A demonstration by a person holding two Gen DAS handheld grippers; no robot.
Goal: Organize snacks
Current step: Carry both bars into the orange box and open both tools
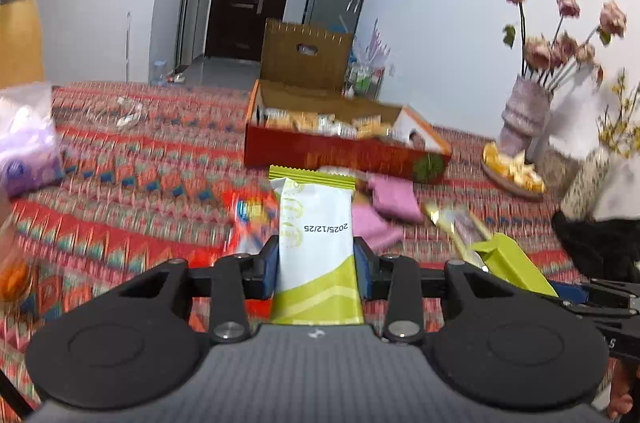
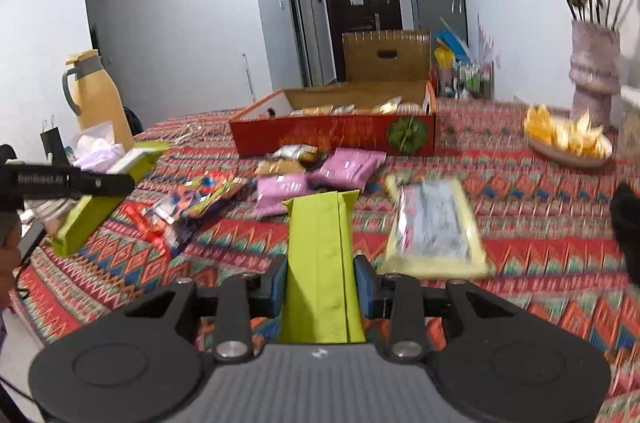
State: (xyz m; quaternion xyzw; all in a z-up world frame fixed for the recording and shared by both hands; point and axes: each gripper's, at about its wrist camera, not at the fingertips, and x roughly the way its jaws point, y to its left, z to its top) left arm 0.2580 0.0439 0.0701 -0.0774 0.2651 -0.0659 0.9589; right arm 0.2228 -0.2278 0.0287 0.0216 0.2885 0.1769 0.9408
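A green-and-white snack packet is clamped lengthwise in the left hand-held gripper and a lime-green packet in the right hand-held gripper, both held above the desk, presumably for carrying to the open red box near its far edge.

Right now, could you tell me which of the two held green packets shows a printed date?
The left gripper's packet: its white face shows a date. The right gripper's packet is plain green with a back seam.

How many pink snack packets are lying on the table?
2 soft pink snack packets on the patterned tablecloth, in front of the red cardboard box: one nearer the box, one closer to the camera. Others may hide under the pile.
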